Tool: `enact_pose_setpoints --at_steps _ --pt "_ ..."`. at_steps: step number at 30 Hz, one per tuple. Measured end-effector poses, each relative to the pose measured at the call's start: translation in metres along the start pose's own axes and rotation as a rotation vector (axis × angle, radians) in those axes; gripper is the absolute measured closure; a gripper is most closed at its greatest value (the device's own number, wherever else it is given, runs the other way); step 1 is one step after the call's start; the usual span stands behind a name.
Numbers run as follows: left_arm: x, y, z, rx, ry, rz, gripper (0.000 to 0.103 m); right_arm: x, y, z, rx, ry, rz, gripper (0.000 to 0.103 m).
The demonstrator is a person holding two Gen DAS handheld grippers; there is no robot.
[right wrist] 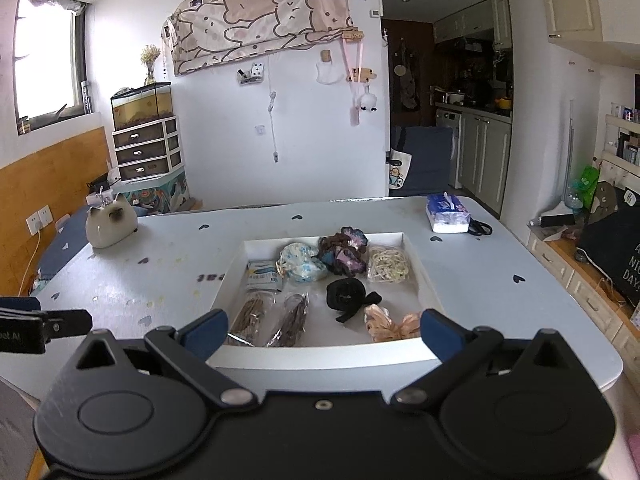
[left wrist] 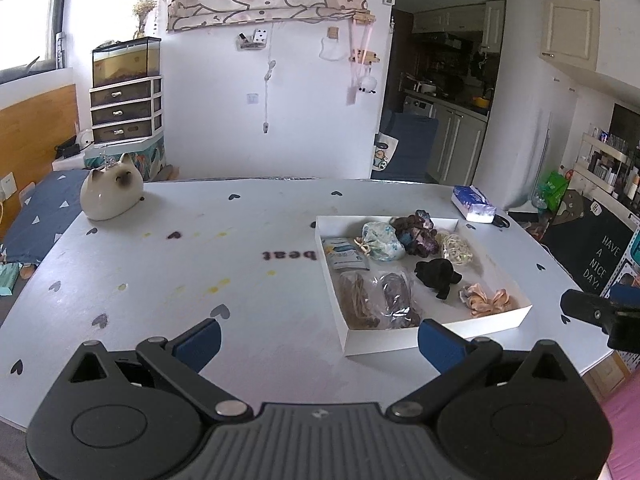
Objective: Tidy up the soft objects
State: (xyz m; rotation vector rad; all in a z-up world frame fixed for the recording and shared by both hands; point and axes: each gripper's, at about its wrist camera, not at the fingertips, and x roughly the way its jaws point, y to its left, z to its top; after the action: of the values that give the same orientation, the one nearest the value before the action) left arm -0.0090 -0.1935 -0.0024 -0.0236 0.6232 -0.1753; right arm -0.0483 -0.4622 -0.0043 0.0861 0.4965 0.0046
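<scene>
Right wrist view: both grippers, right gripper [right wrist: 320, 334] and left gripper [left wrist: 318, 344], jaws wide and empty; soft objects fill white tray [right wrist: 320, 354] at centre frame; crowding risks snagging a neighbouring scrunchie.

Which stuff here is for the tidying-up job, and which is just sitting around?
For the job:
white tray
black scrunchie
peach scrunchie
purple scrunchie
blue floral scrunchie
rubber bands
two bagged hair ties
both hand-held grippers, open: left, right

Just lying about:
cat figurine
tissue pack
scissors
</scene>
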Motion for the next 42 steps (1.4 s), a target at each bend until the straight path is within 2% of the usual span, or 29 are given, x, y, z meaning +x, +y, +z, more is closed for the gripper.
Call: enact_pose_setpoints --at_steps 42 --pt "-0.002 0.005 0.005 -0.006 -0.004 -0.001 0.0 -0.002 0.016 0.002 -0.019 0.007 0.001 0.0"
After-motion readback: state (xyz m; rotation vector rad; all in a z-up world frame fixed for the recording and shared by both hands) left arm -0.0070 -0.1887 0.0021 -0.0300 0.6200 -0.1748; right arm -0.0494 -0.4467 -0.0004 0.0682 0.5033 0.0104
